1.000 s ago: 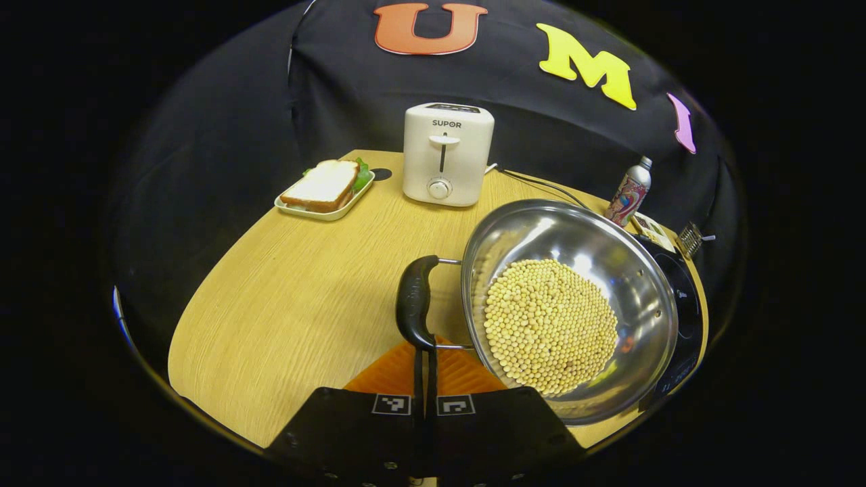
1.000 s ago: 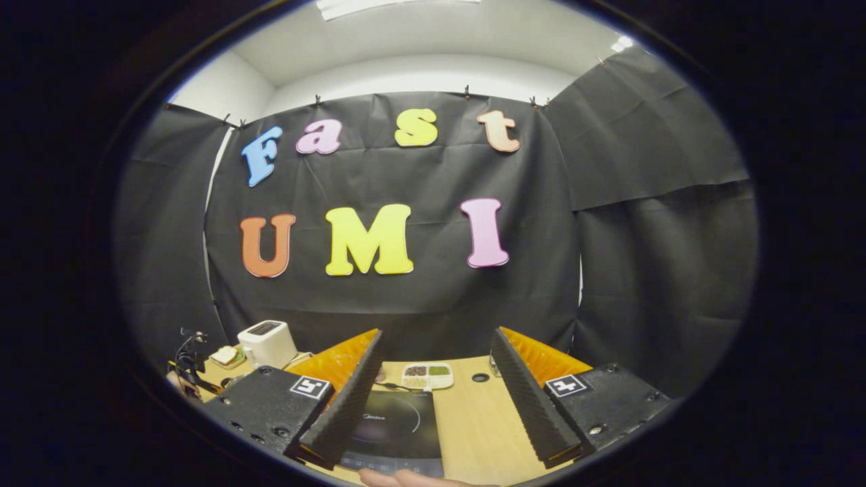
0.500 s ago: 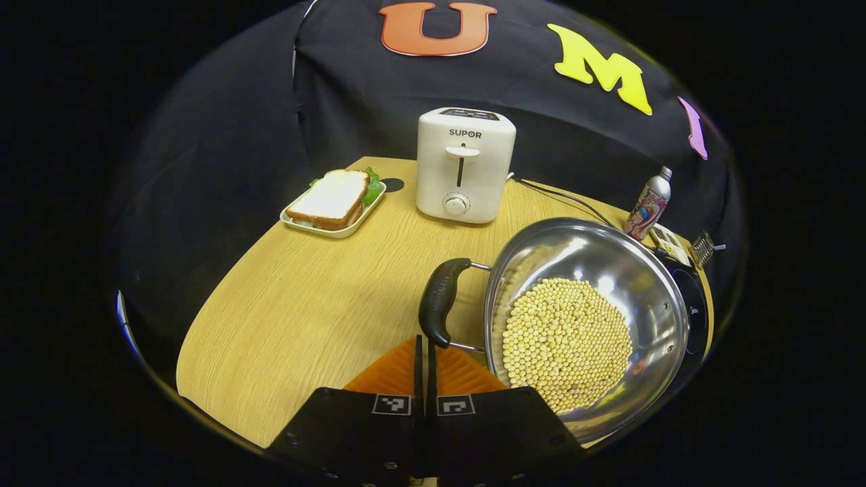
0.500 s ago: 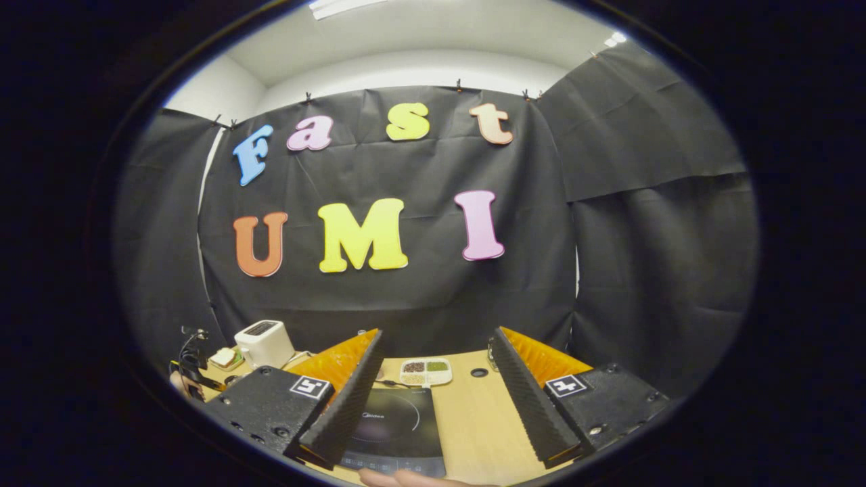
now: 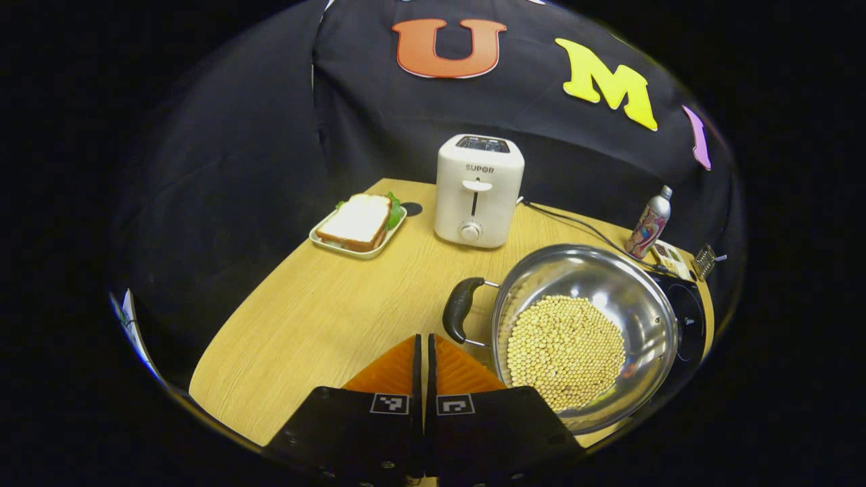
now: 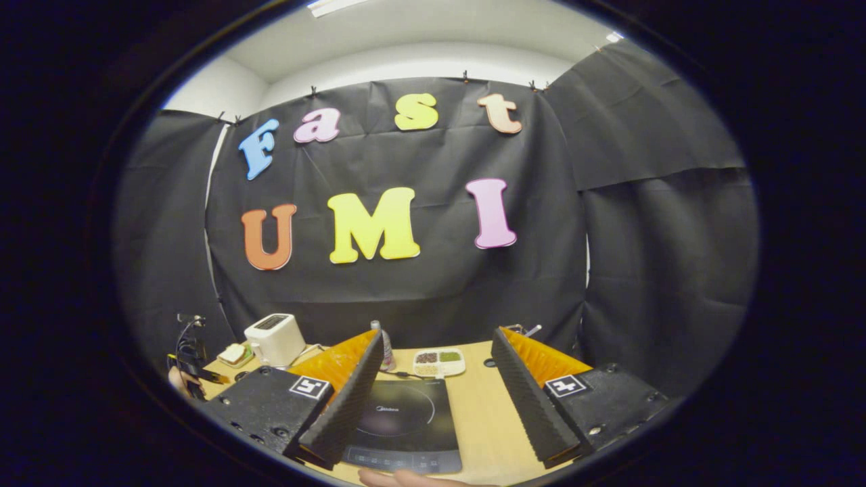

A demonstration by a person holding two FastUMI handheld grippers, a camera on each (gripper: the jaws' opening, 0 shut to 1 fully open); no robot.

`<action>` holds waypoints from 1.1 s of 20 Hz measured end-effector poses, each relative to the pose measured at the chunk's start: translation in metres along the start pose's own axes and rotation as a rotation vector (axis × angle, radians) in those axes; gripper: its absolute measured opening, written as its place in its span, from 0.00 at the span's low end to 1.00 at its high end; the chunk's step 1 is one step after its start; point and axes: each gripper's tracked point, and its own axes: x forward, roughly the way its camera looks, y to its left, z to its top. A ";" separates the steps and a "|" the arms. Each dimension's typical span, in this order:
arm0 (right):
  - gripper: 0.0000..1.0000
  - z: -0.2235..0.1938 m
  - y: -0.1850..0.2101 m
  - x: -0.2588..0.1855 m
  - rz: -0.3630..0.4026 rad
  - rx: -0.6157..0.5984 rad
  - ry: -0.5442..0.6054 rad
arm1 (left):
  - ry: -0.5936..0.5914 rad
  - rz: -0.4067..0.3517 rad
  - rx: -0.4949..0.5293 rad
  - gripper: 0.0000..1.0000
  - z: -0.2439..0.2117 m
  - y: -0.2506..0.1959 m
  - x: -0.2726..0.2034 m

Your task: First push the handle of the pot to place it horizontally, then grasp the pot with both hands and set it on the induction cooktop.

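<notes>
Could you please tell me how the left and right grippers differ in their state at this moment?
The left gripper has its fingers closed together, gripping nothing; the right gripper is spread wide open. The left points near the pot handle; the right frames the induction cooktop. Neither holds anything.

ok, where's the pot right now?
In the left gripper view the pot sits on the wooden table, right of the left gripper and in front of the toaster, beside the induction cooktop.

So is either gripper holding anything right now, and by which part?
Nothing. Left gripper is shut and empty, short of the pot handle; right gripper is open above the cooktop.
</notes>
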 end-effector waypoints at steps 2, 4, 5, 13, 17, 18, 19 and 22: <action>0.96 -0.004 0.001 0.004 -0.009 0.000 -0.001 | -0.058 -0.059 -0.004 0.04 0.013 -0.012 -0.015; 0.96 -0.011 0.007 0.009 -0.010 -0.003 0.012 | -0.104 -0.093 -0.017 0.30 0.025 -0.020 -0.031; 0.96 -0.016 0.012 0.012 -0.003 -0.002 0.021 | -0.128 -0.084 -0.006 0.39 0.029 -0.018 -0.038; 0.96 -0.044 0.050 0.038 0.025 0.004 0.078 | -0.319 -0.053 0.056 0.98 0.072 -0.023 -0.089; 0.96 -0.069 0.078 0.055 0.048 0.000 0.126 | -0.355 -0.098 0.087 0.97 0.074 -0.036 -0.096; 0.96 -0.078 0.087 0.060 0.060 -0.002 0.151 | -0.339 -0.098 0.103 0.98 0.069 -0.037 -0.092; 0.97 -0.088 0.098 0.064 0.075 -0.002 0.175 | -0.324 -0.097 0.121 0.98 0.068 -0.035 -0.086; 0.96 -0.116 0.125 0.078 0.106 -0.015 0.246 | -0.262 -0.094 0.156 0.97 0.054 -0.036 -0.069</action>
